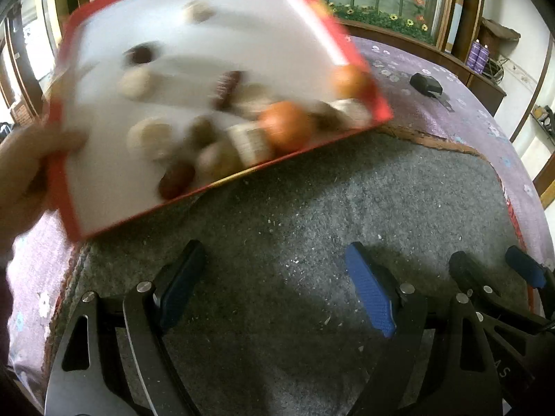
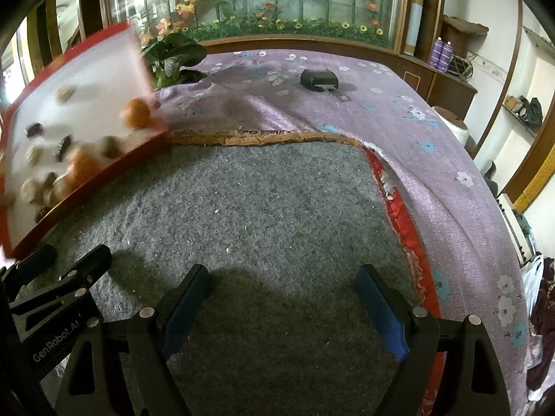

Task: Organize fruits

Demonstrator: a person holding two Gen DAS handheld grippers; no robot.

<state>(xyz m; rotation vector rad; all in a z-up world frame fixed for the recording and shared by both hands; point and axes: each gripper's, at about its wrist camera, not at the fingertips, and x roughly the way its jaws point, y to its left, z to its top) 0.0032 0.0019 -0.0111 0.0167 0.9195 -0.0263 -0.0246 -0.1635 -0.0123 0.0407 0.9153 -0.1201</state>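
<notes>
While both our grippers, left (image 1: 274,274) and right (image 2: 282,298), hover wide apart and empty over grey felt (image 2: 260,208), blurred fruits, seemingly oranges (image 1: 286,124), slide in a tilted red tray (image 1: 376,100) forward-left, nearer our left.

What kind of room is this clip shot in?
Most likely a lived-in home room, not a lab: a floral purple tablecloth under a grey mat, a glass-fronted wooden cabinet with artificial flowers, and wall shelves holding household clutter.
</notes>
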